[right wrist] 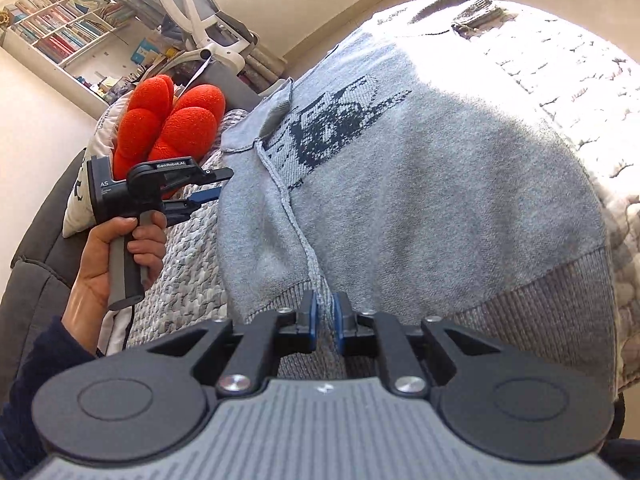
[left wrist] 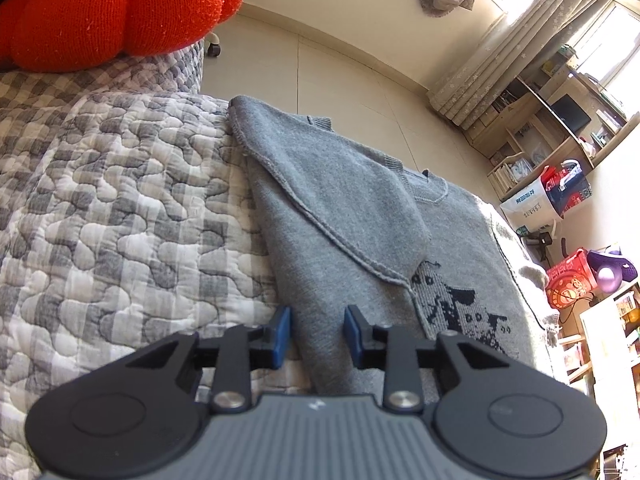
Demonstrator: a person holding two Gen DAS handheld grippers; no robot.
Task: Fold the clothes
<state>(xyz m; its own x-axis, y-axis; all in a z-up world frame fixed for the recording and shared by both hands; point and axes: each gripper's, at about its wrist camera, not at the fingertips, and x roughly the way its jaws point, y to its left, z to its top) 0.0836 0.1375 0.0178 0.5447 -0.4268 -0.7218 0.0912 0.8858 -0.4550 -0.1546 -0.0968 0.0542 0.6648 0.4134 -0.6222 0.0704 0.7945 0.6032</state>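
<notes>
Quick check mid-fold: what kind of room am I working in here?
Most likely a lived-in bedroom or study at home. The grey sweater lies on a quilted checked cover with a red knitted cushion, and there is a bookshelf, a desk and window curtains.

1. "GenRobot.AI", white letters on the black top arm of the left gripper [right wrist: 208, 188], seen from the right wrist view.
2. "AS", pale letters on the dark body of the same gripper, with smaller lines beneath too small to read.
3. White bag [left wrist: 528, 206] below the wooden shelves at the right edge of the left wrist view: dark printed characters, too blurred to read.
4. Red box [left wrist: 570, 284] below that bag: round printed emblem, no legible words.
</notes>
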